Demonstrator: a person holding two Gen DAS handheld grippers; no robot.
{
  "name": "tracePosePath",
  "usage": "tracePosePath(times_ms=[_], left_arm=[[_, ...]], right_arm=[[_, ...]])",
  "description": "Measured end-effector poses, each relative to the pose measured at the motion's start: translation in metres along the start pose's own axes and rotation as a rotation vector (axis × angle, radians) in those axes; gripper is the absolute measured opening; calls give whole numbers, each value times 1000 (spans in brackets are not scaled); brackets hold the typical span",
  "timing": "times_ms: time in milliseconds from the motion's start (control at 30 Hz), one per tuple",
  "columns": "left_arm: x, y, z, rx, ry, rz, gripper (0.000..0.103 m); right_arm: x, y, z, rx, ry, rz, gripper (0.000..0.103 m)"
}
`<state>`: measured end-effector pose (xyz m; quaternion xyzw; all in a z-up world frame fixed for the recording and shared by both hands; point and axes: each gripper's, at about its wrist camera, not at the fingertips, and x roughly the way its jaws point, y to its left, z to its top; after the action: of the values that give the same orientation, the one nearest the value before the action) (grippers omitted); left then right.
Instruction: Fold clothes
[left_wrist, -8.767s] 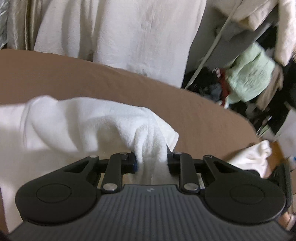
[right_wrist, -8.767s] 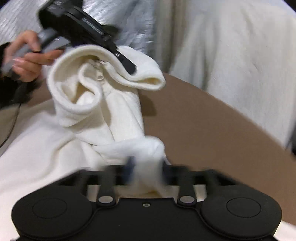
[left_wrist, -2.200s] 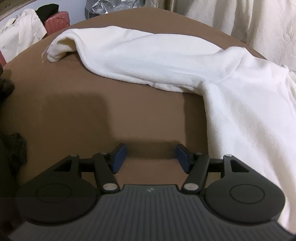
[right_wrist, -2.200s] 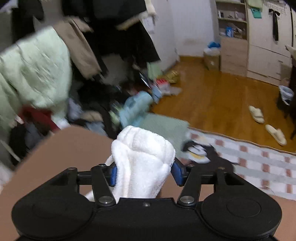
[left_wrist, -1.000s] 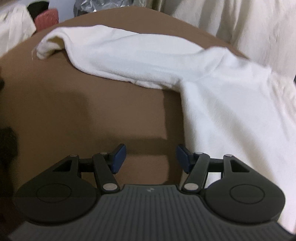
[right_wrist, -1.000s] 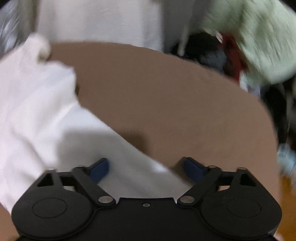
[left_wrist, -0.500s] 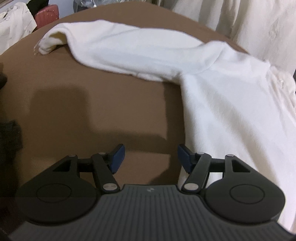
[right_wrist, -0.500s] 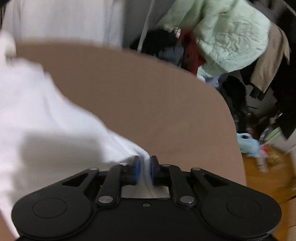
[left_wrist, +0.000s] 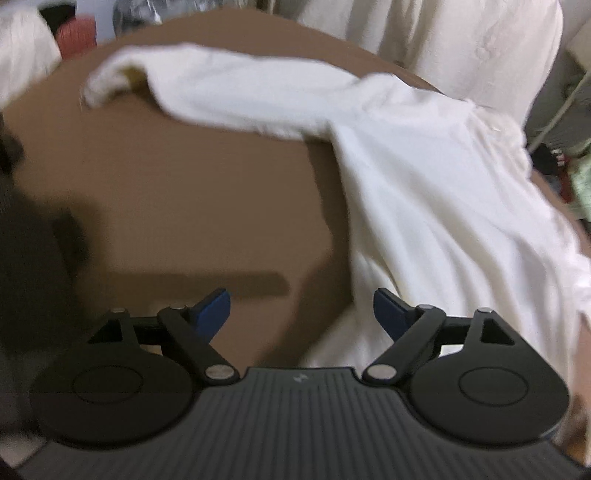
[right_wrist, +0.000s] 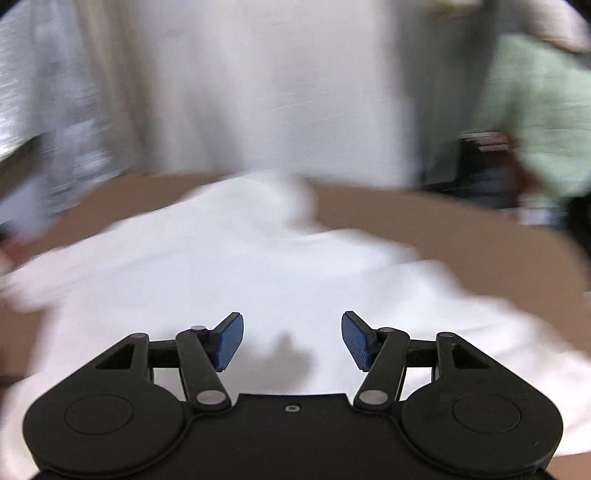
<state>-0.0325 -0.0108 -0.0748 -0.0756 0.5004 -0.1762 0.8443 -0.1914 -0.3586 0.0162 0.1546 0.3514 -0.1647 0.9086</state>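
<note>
A white fleece garment (left_wrist: 424, 192) lies spread on a brown surface (left_wrist: 184, 192), one sleeve (left_wrist: 229, 92) stretched toward the upper left. My left gripper (left_wrist: 301, 310) hovers over the garment's left edge, its jaws opening wide with nothing between the blue pads. In the blurred right wrist view the same garment (right_wrist: 258, 266) fills the middle. My right gripper (right_wrist: 291, 339) hangs above the garment's body, jaws opening, with no cloth pinched between the pads.
Pale curtains (right_wrist: 258, 92) hang behind the brown surface. A green quilted garment (right_wrist: 546, 110) and dark clutter sit at the right. A red suitcase (left_wrist: 75, 37) and more white cloth (left_wrist: 22, 70) stand at the far left.
My right gripper was shut on a fold of the garment half a second ago; it has let go, opened and swung over the garment's middle. My left gripper opened wider and shifted right.
</note>
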Motion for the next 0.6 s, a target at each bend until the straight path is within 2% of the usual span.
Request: tracePosePath(times_ms=[167, 267, 367, 400, 467, 500, 533, 600], left_arm=[[-11, -10, -19, 92, 7, -72, 85], [-11, -4, -18, 59, -6, -69, 85], [-12, 4, -17, 24, -23, -57, 85], [-14, 8, -17, 13, -35, -50, 85], [-19, 13, -16, -2, -68, -34, 85], [-22, 15, -16, -8, -90, -25, 85], [-24, 17, -15, -14, -108, -24, 85], [-28, 21, -13, -29, -134, -40, 85]], right_arm=[[9, 145, -55, -227, 81, 328, 64], [17, 213, -89, -421, 123, 482, 65], [26, 274, -134, -666, 156, 530, 71], [31, 290, -149, -759, 146, 491, 71], [42, 311, -170, -880, 88, 357, 53], [48, 317, -177, -911, 67, 314, 25], [52, 309, -170, -851, 71, 350, 14], [56, 282, -148, -658, 64, 454, 14]])
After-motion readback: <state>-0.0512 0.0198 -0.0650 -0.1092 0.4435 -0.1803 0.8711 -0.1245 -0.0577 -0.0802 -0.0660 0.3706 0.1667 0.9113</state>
